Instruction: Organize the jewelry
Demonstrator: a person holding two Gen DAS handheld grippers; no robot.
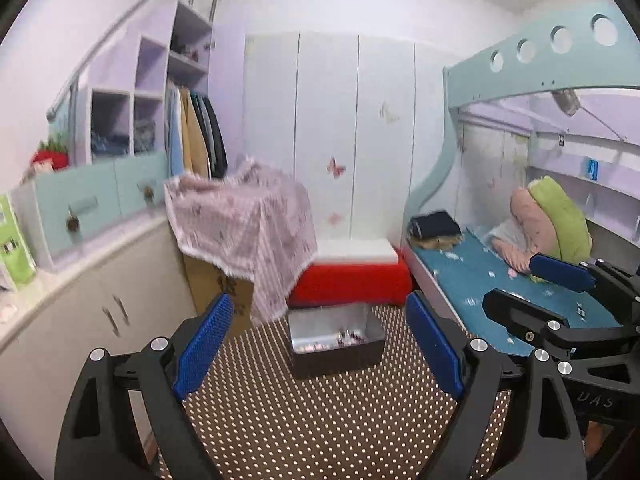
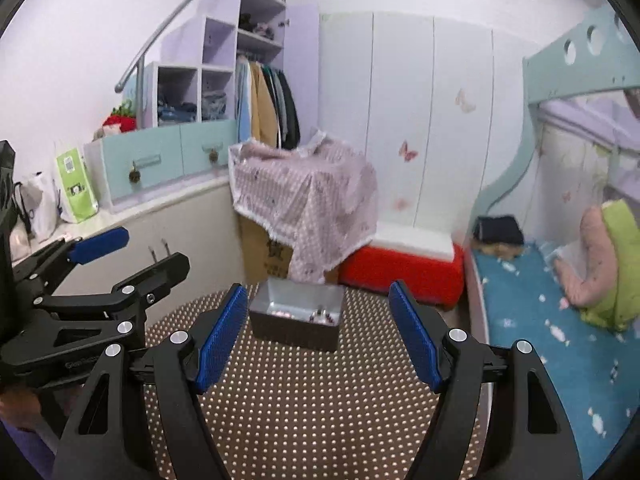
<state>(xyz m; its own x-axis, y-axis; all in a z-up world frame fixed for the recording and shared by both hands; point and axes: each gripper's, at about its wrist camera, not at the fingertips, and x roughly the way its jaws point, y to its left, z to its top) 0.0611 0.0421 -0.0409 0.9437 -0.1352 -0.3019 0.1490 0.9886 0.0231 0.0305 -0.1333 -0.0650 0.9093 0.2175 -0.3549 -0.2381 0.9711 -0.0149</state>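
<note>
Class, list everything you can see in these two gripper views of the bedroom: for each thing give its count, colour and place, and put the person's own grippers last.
Box: one, dark outside, silvery inside, on the dotted mat, open.
Jewelry: a few small pieces, pinkish and dark, inside the box; count unclear.
Dotted mat: one, brown with pale dots, under the box.
Pink cloth: one, draped over a cardboard carton behind the box.
Red base: one, with white top, right of the cloth.
Wardrobe: one, white, butterfly stickers, back wall.
Hanging clothes: several, mixed colours, left of the wardrobe.
Bed: one, blue sheet, right side.
Left gripper: one, black with blue pads, open.
Right gripper: one, same colours, open.
</note>
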